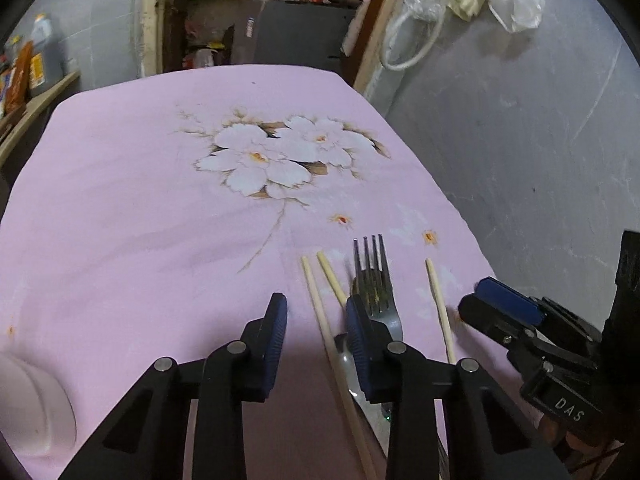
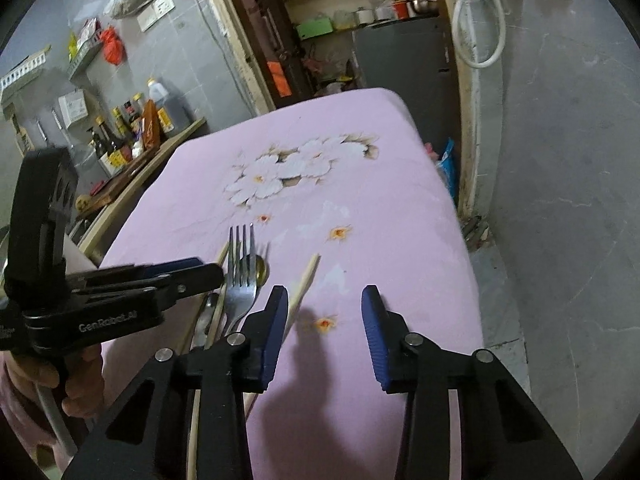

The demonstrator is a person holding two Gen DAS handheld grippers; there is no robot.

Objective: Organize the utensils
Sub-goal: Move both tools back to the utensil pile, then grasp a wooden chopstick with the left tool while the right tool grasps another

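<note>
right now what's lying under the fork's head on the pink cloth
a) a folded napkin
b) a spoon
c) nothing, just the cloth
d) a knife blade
b: in the right wrist view a rounded spoon bowl peeks out from behind the fork just below its tines, with the chopsticks lying on either side on the floral cloth.

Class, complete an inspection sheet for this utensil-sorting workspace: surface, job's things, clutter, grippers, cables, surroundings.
Surface: pink floral tablecloth, bare in the middle.
Job's things: fork, spoon partly under it, chopsticks bunched near the edge; a lone chopstick lies apart.
Clutter: white object at the near corner, unidentifiable.
Grippers: left gripper and right gripper both open, gripping nothing.
Cables: white cord loop hanging on the wall.
Surroundings: sauce bottles on a side counter, shelves beyond a doorway.
</note>
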